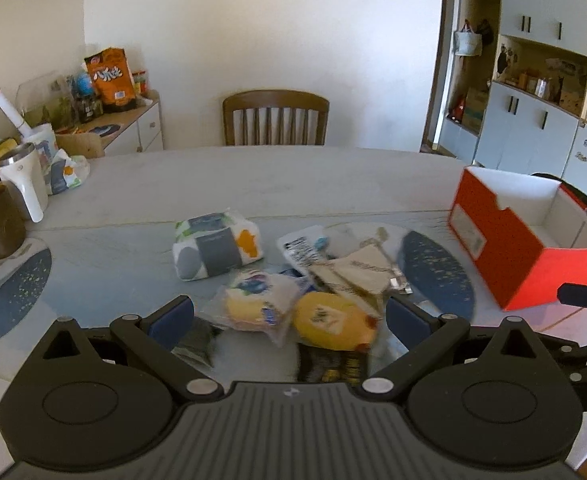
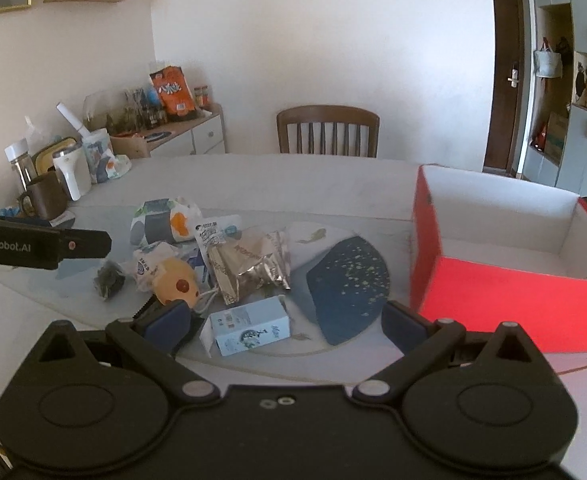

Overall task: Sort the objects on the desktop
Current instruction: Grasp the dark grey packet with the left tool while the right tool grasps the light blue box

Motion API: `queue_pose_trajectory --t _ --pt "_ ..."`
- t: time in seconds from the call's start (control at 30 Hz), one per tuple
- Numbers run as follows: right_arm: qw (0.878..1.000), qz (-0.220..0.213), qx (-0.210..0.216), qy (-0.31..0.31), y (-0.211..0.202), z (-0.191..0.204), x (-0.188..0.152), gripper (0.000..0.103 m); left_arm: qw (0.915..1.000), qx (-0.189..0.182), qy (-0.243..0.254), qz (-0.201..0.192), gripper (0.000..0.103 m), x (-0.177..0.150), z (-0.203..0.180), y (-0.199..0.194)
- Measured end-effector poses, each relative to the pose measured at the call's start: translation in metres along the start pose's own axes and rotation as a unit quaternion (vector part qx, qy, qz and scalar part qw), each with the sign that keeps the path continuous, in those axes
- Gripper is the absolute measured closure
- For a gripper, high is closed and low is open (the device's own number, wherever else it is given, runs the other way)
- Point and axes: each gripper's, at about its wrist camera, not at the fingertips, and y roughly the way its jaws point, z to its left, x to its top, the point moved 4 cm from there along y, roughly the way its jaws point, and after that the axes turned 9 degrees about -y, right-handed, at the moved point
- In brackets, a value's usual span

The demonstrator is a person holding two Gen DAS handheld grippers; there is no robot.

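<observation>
The right gripper (image 2: 285, 326), fingers spread and empty, frames the pale blue carton (image 2: 249, 330) lying crosswise, nearer it than the equally spread left gripper (image 1: 289, 316)

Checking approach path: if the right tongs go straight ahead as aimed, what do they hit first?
Most likely the light-blue carton, lying between the open right tongs and nearest them. The crumpled foil packet lies behind it. Depth is uncertain in the fisheye view.
</observation>
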Motion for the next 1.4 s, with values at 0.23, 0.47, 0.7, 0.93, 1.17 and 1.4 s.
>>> queue_pose_trajectory --t 0.23,0.47,0.7,0.93,1.17,1.4 --pt "1.000 0.025 0.001 -0.013 0.034 0.016 0.005 0.001 0.9998 0.010 0.005 0.016 0.000 0.001 0.035 0.028" --pt "0.998 0.052 0.005 -0.034 0.069 0.029 0.007 0.001 0.9991 0.016 0.011 0.038 0.000 -0.004 0.061 0.055" --pt "0.995 0.083 0.002 -0.047 0.096 0.037 -0.002 0.003 0.9982 0.015 0.012 0.056 0.001 -0.009 0.080 0.076" --pt "0.993 0.109 -0.002 -0.049 0.114 0.036 -0.006 0.008 0.9971 0.009 0.011 0.075 0.001 -0.017 0.091 0.088" --pt "0.992 0.117 -0.001 -0.052 0.123 0.036 -0.005 0.018 0.9966 0.003 0.010 0.082 0.010 -0.017 0.096 0.098" --pt "0.991 0.124 0.005 -0.052 0.126 0.040 -0.003 0.028 0.9956 -0.014 0.007 0.092 0.026 -0.017 0.097 0.104"
